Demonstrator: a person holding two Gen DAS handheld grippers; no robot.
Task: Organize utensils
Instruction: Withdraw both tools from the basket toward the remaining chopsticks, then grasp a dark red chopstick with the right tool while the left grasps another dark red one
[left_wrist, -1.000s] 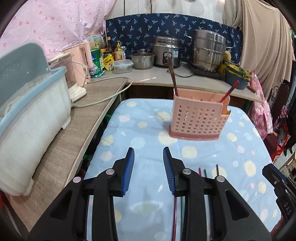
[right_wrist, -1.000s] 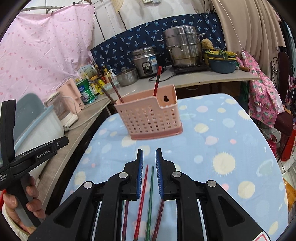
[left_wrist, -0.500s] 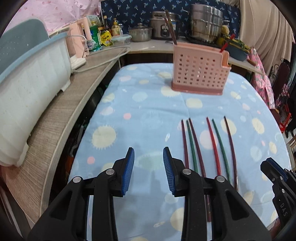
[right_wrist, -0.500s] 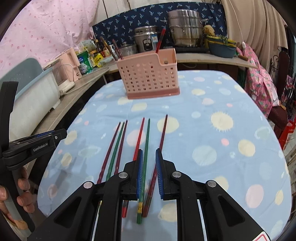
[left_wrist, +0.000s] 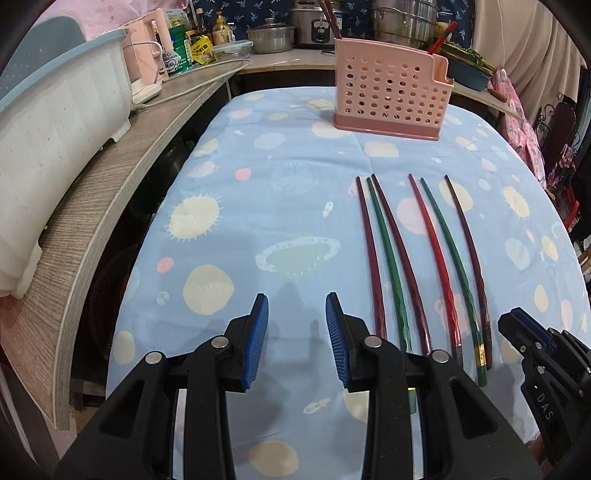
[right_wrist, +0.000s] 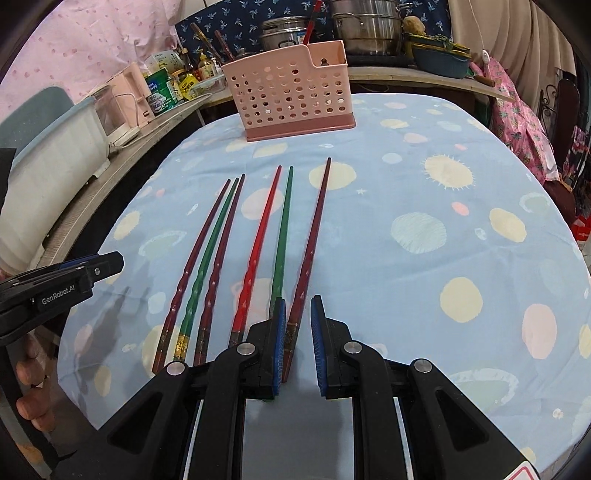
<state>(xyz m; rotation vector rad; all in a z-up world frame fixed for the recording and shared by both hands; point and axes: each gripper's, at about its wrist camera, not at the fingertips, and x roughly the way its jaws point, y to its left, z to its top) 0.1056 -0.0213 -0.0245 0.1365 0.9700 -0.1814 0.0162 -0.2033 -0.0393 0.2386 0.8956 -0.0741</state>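
Several chopsticks lie side by side on the blue patterned cloth: dark red, green and bright red ones (right_wrist: 258, 243) (left_wrist: 432, 254). A pink perforated utensil holder (right_wrist: 293, 98) (left_wrist: 391, 99) stands at the far end with a few chopsticks upright in it. My right gripper (right_wrist: 297, 343) is open a little and empty, low over the near end of the rightmost dark red chopstick (right_wrist: 308, 254). My left gripper (left_wrist: 297, 339) is open and empty over bare cloth, left of the chopsticks.
A wooden counter (left_wrist: 122, 177) runs along the left with a white and blue plastic bin (left_wrist: 55, 107). Pots, a rice cooker (left_wrist: 314, 26) and bottles stand on the back counter. Pink fabric hangs at the right (right_wrist: 517, 122).
Both grippers have pulled back from the holder and tilted down toward the near end of the table, so the chopsticks' full length shows. The right gripper's jaws have opened slightly.
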